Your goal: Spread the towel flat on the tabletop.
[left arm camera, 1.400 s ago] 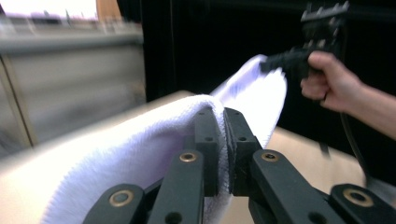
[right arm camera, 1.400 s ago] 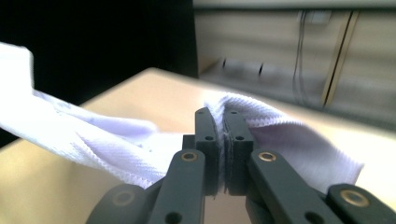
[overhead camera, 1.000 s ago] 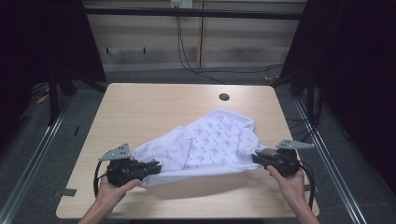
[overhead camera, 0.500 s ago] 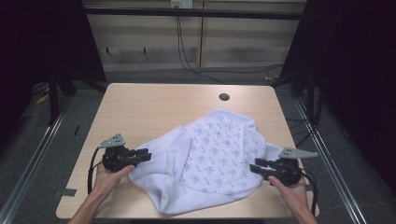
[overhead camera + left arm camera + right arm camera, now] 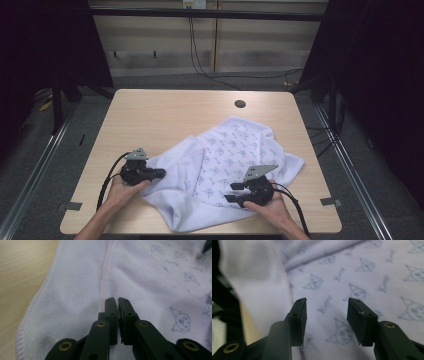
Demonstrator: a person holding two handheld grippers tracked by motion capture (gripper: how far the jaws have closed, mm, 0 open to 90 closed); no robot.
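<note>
Counter (image 5: 150, 115), pale wood. White printed cloth (image 5: 230, 165) lies crumpled on its near half, long axis running from near-left edge up toward far-right corner. Left gripper (image 5: 159, 174) at the cloth's left edge, jaws just closed, nothing visibly pinched. Right gripper (image 5: 231, 192) above the printed part, jaws just opened, released.

One white printed cloth (image 5: 225, 165), one table (image 5: 150, 115), and two hand-held grippers: left (image 5: 161, 173), right (image 5: 234, 192).

light wooden table (image 5: 150, 115), round hole (image 5: 240, 104) near far edge
</note>
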